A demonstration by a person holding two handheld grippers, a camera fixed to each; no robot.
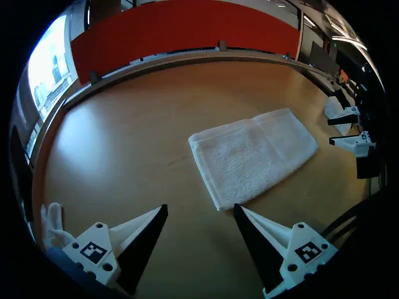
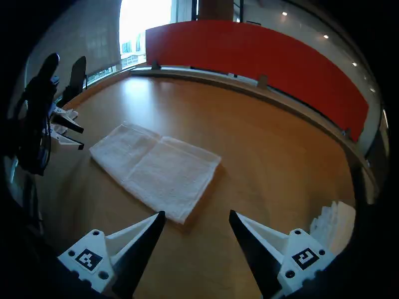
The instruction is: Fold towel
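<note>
A white towel [image 1: 254,154] lies folded into a flat rectangle on the wooden table [image 1: 139,129]. My left gripper [image 1: 200,208] stands open just short of its near corner, with nothing between the fingers. In the right gripper view the same towel [image 2: 157,169] lies ahead and to the left, and my right gripper [image 2: 196,214] is open and empty just before its near edge. The right gripper [image 1: 349,129] also appears far off at the right edge of the left gripper view. The left gripper [image 2: 67,132] shows at the left of the right gripper view, held by a dark-sleeved hand.
A red partition [image 1: 184,30] runs along the table's far edge. A stack of white folded towels [image 2: 334,224] sits at the right near edge of the right gripper view, and white cloth [image 1: 52,224] shows at the lower left of the left gripper view. Dark chairs [image 2: 75,74] stand by the window.
</note>
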